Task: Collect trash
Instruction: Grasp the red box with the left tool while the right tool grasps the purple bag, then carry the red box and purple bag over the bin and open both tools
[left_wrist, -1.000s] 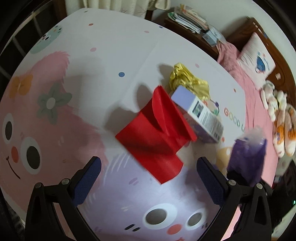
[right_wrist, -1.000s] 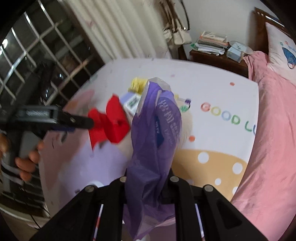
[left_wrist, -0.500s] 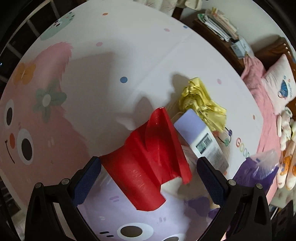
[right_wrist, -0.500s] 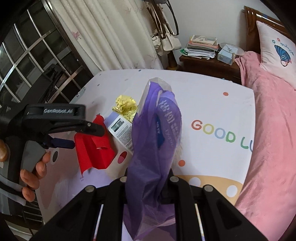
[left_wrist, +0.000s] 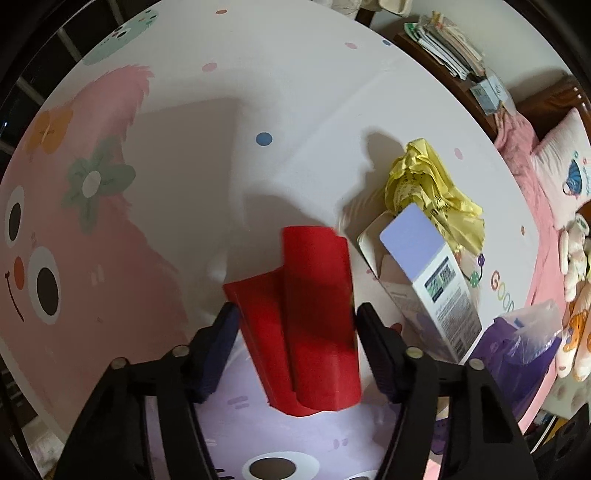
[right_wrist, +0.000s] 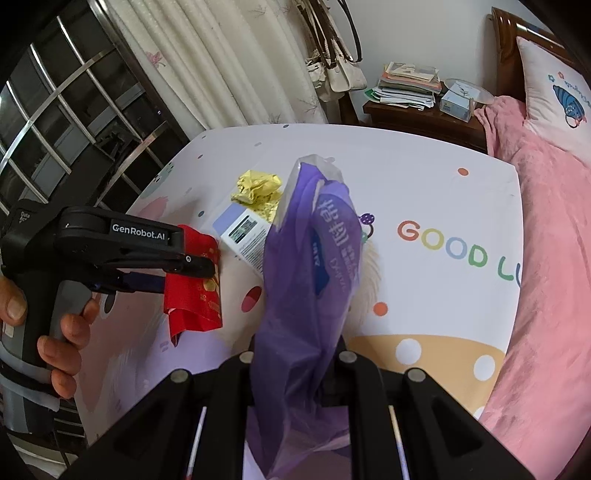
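Left wrist view: the left gripper, wide apart a second ago, has now closed on the red paper; box at two o'clock, yellow wrapper beyond. Right wrist view: the right gripper stays clenched on the purple bag; red paper at nine o'clock, likely bagged next.

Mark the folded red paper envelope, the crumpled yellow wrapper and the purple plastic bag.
Folded red paper envelope (left_wrist: 317, 314): left wrist view, centre of its fold.
Crumpled yellow wrapper (left_wrist: 428, 184): left wrist view, middle of the crumple.
Purple plastic bag (right_wrist: 314, 295): right wrist view, mid-body.

Cartoon mat w/ yellow wrapper, white box lying on it.
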